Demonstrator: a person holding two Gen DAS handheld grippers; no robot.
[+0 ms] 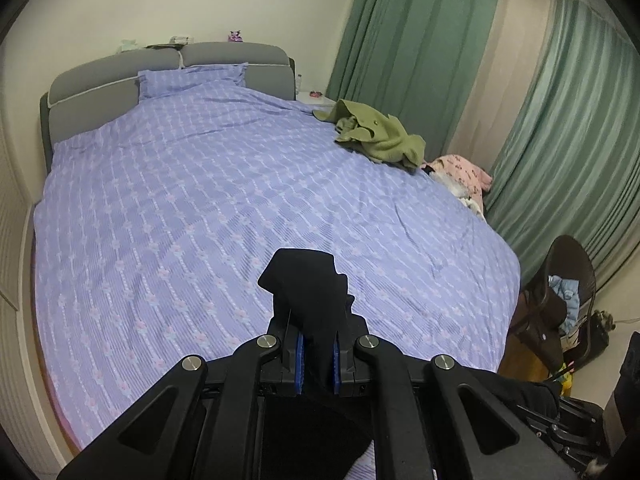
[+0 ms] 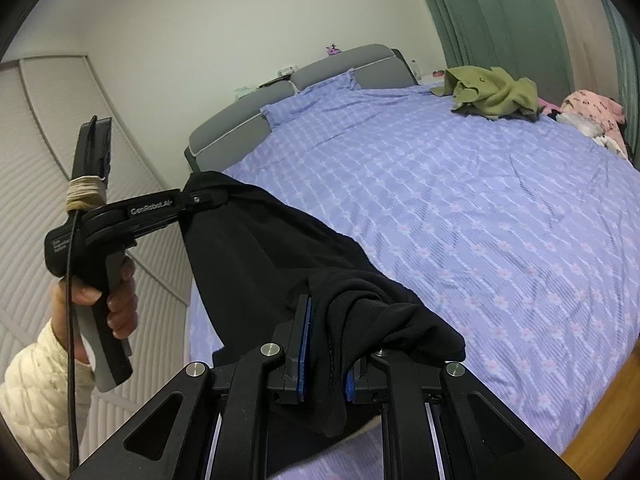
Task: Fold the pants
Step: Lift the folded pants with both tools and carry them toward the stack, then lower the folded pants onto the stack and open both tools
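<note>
The black pants [image 2: 256, 248] hang in the air above the near end of the bed, stretched between both grippers. My left gripper [image 1: 318, 320] is shut on one bunched end of the pants [image 1: 308, 280]; it also shows from the side in the right wrist view [image 2: 208, 196], at the upper left, held by a hand. My right gripper [image 2: 326, 344] is shut on the other bunched end, which drapes over its right finger. The lower part of the pants is hidden below both frames.
The bed [image 1: 200, 200] has a purple patterned cover and a grey headboard [image 1: 100, 88]. An olive green garment [image 1: 376, 132] and pink clothes [image 1: 464, 172] lie at its far right edge. Green curtains [image 1: 560, 120] hang at right, a chair with clutter [image 1: 560, 300] beside the bed, a white wardrobe [image 2: 40, 140] at left.
</note>
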